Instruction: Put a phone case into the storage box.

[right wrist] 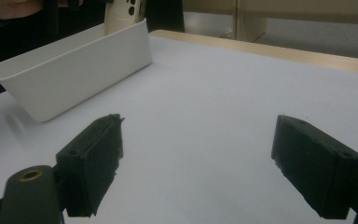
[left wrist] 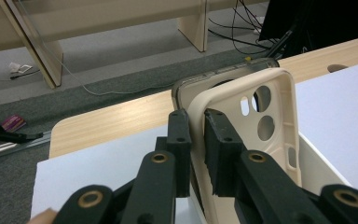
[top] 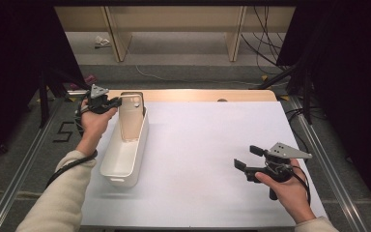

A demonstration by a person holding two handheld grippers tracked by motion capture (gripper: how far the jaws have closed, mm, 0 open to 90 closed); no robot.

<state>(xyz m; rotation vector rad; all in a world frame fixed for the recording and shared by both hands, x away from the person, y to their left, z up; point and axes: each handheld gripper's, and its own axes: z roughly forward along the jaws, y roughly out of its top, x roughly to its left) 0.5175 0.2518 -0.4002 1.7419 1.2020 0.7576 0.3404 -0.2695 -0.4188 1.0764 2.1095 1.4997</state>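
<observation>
Phone case (left wrist: 242, 121), cream-coloured, stands upright at the far end of the white bin (top: 125, 154), and my left gripper (top: 117, 102) has it pinched by one edge. In the left gripper view my two black pads press on either side of that thin edge, closed almost all the way with only the case wall between them. Round camera cut-outs show near the case's top corner. A second, darker-rimmed piece sits right behind the cream case, touching it or nearly so; I cannot tell whether the two are joined.

Nearest to me, my right gripper (top: 248, 158) hangs over the white table sheet (top: 203, 145) at the near right, well apart from the bin. Its jaws stand wide open with nothing between them, bare sheet showing in the gap in the right gripper view.

Farther out and to the left, the long bin lies lengthwise on the sheet, its near end toward me. My left hand (top: 94, 123) holds its gripper just beside the bin's far end, jaws pointing across at the case.

Beyond the sheet comes the table's wooden edge (top: 198, 94), then grey floor with loose cables (top: 265, 48) and pale wooden shelf legs (top: 235, 34).
</observation>
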